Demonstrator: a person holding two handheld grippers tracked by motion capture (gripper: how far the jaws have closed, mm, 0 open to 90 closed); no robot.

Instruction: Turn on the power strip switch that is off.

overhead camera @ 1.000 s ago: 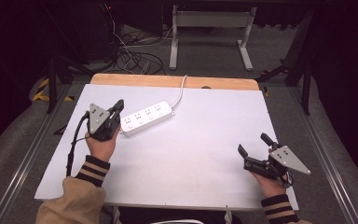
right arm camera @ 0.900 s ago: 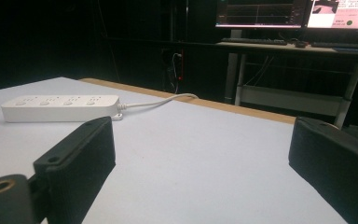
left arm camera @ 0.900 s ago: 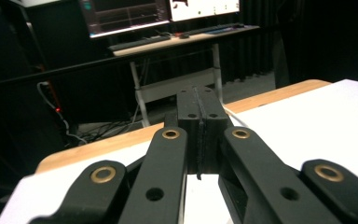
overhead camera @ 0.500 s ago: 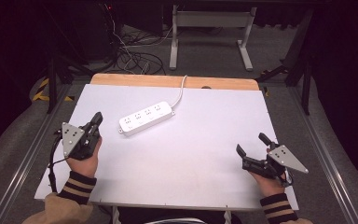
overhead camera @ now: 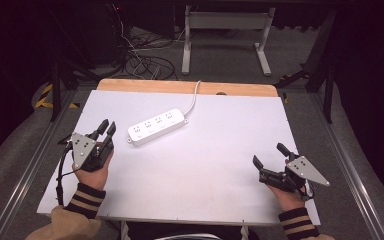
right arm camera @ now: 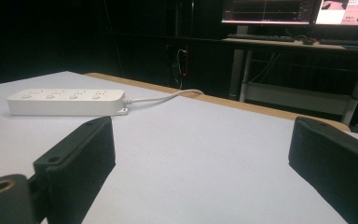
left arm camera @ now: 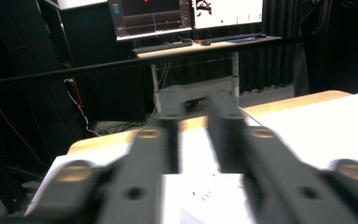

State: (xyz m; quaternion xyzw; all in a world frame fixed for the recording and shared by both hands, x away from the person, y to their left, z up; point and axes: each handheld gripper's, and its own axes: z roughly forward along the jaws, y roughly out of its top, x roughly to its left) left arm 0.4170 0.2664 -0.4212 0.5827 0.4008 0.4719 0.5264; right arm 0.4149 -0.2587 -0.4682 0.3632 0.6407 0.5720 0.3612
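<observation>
Left tool (overhead camera: pixel 106 128) empty, jaws just opened narrowly, beside the power strip (overhead camera: pixel 157 126); right tool (overhead camera: pixel 271 156) wide, empty.

Bright white table (overhead camera: pixel 220 165), dark surroundings; left claw (left arm camera: pixel 193 135) blurred.

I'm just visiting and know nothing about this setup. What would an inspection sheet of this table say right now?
Surface: white table with a wooden back edge, bare apart from one item.
Job's things: white power strip, lying flat, untouched.
Clutter: nothing seen.
Grippers: left claw just short of the strip, jaws have just been opening, nothing between them; right claw wide open, empty, far off.
Cables: strip's cord runs over the back edge; tangled cables on the floor.
Surroundings: dark room, desk with monitors behind.
</observation>
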